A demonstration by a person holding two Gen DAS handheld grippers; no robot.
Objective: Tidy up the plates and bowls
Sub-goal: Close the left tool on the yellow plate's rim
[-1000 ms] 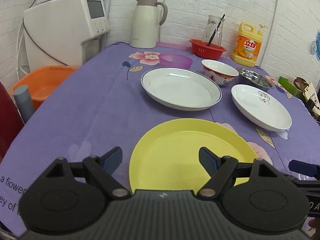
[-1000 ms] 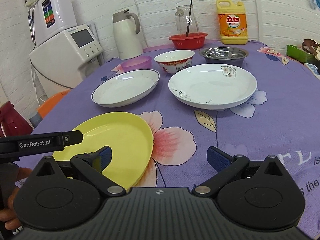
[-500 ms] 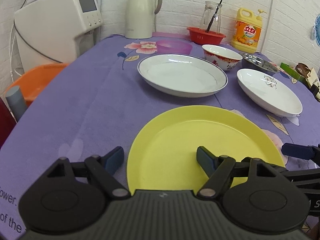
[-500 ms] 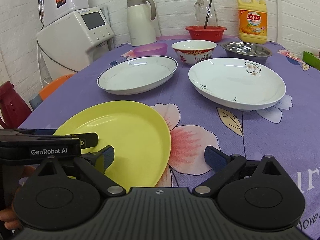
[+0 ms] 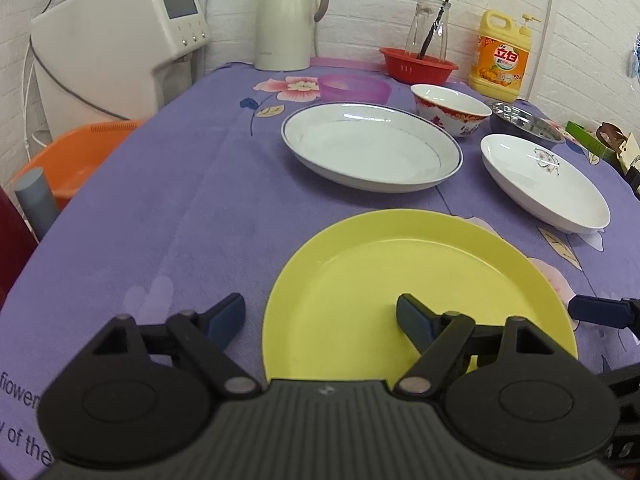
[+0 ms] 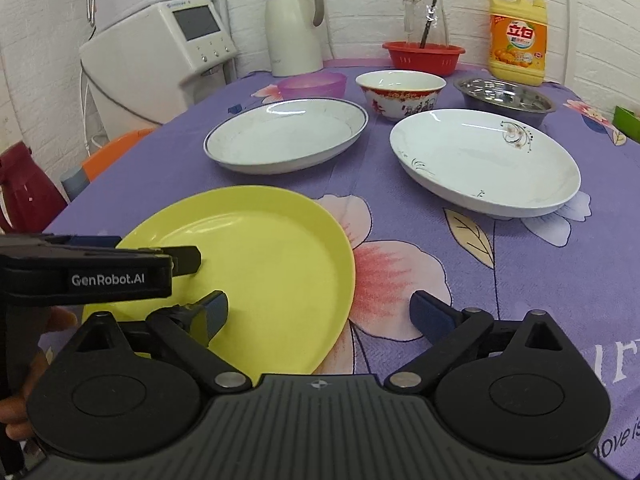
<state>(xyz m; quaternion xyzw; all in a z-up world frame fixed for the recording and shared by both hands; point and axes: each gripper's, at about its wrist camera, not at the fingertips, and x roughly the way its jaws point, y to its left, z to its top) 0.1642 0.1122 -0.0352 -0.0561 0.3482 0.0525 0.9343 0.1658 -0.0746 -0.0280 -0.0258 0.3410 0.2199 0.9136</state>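
My own housing hides the near rim of the yellow plate (image 5: 400,280) in both views. From my right side, my left gripper (image 6: 152,256) covers that plate's left edge, and the hand (image 6: 24,396) behind it is mostly hidden. The red jug (image 6: 24,192) is cut off by the picture's edge. The print on the counter (image 6: 624,364) runs out of view.

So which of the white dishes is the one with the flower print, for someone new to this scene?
Start at the yellow detergent bottle against the white brick wall, then come forward past the shallow steel bowl on the purple floral tablecloth. The wide white dish just in front is it. Unlike the blue-rimmed white plate beside it, it has a plain rim and a small flower motif inside.
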